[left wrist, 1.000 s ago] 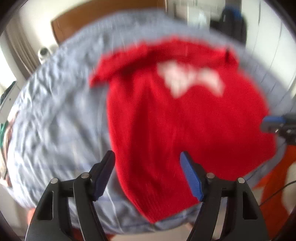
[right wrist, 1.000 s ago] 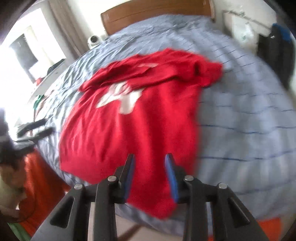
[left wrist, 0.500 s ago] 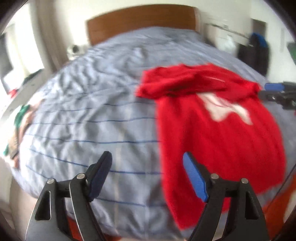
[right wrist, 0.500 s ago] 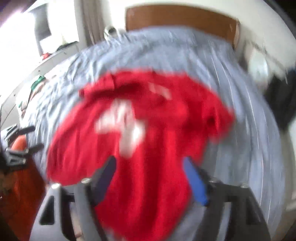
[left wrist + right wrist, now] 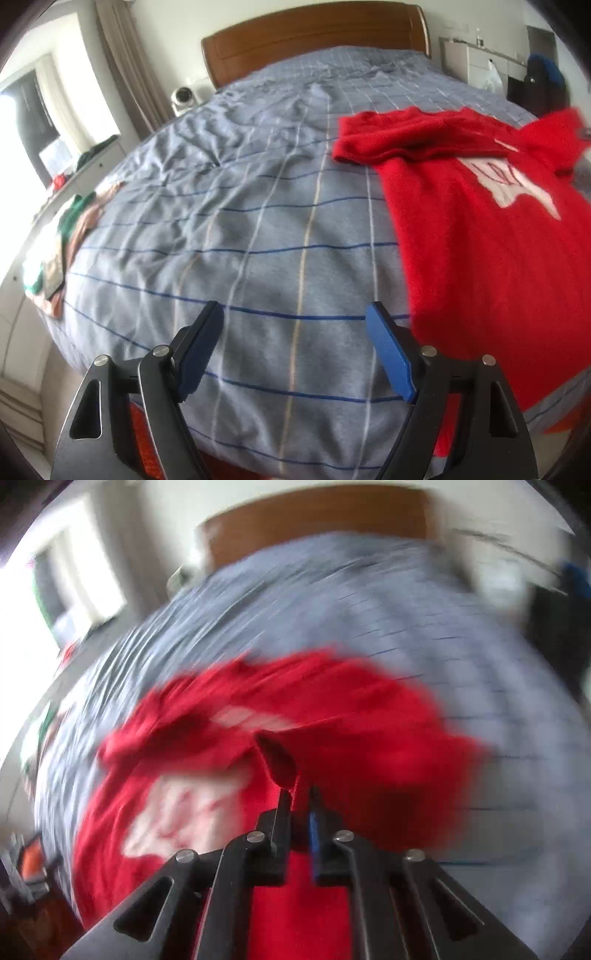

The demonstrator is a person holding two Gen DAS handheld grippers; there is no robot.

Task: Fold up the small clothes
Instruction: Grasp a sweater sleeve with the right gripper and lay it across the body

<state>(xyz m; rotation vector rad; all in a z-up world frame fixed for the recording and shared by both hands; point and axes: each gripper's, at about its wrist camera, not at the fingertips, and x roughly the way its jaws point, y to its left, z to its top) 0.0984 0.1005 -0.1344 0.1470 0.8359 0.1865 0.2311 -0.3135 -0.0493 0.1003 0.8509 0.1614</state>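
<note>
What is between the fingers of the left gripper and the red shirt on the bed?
Only bare checked bedspread, seen in the left wrist view; the left gripper stands open beside the red shirt.

Sweater (image 5: 480, 236) was bright red with a white print on the chest. Bedcover (image 5: 258, 206) was pale blue-grey, checked with dark blue and white lines. Headboard (image 5: 314, 33) was reddish-brown wood. Gripper pads (image 5: 388, 350) were blue on black frames.

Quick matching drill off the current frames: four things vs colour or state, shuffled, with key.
1. left gripper
2. right gripper
3. sweater
4. headboard

A. brown wood
B. jaws wide, nothing between them
C. red with a white print
D. jaws shut, pinching red fabric

Pairs: 1-B, 2-D, 3-C, 4-A
</note>
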